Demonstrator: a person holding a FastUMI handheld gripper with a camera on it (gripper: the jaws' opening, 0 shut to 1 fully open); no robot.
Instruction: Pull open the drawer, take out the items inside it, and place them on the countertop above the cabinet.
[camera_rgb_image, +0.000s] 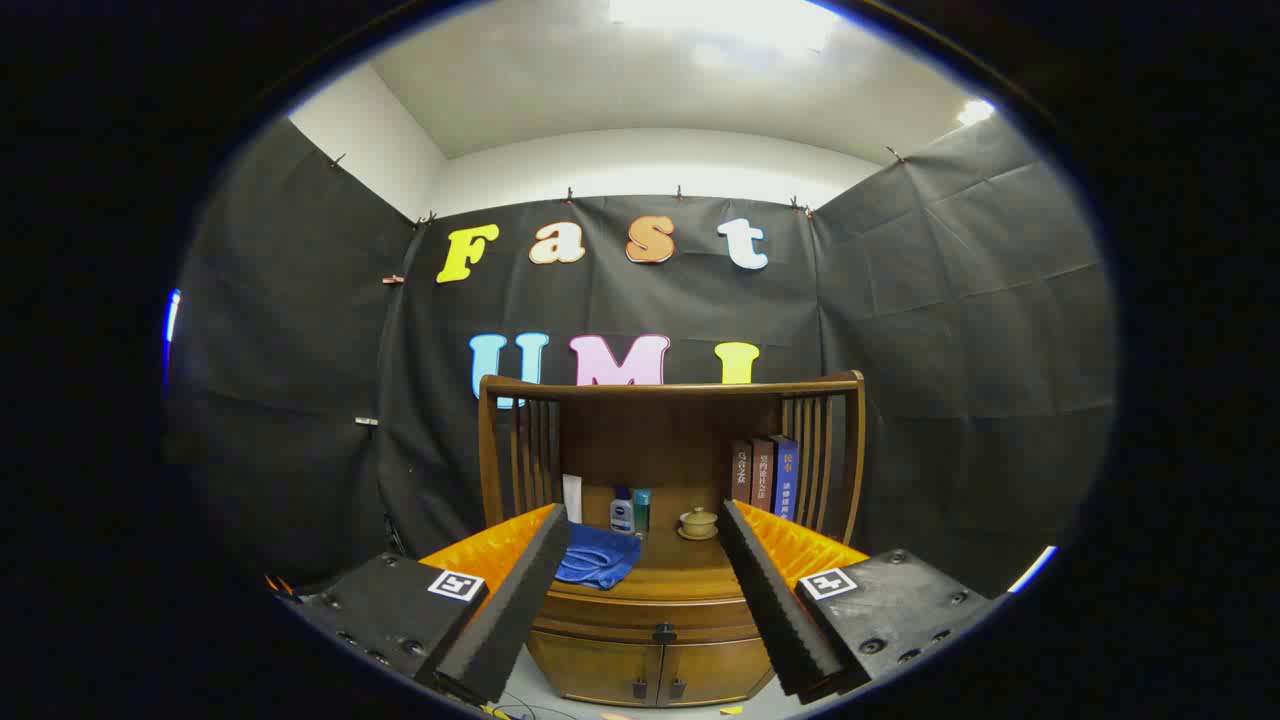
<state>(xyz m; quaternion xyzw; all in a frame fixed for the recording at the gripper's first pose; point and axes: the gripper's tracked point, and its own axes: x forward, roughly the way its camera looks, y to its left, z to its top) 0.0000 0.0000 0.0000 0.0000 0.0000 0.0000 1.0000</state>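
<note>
Black cloth booth, wooden cabinet (660, 600) dead ahead at 12 o'clock past the fingers. Its drawer (650, 612) is shut. Up on the countertop (690, 553): books (765, 475) at 1 o'clock, blue cloth (598, 556) at 11, bottles (630, 511), small lidded cup (698, 522). Gripper (640, 600) is spread wide, holding nothing.

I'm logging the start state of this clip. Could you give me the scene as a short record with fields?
gripper: open, fingers spread, holding nothing, short of the cabinet
drawer: shut, dark knob between the fingers
countertop: blue cloth, two small bottles, lidded cup on a saucer
shelf right side: three upright books
lower doors: shut
task stage: drawer not yet pulled
</note>
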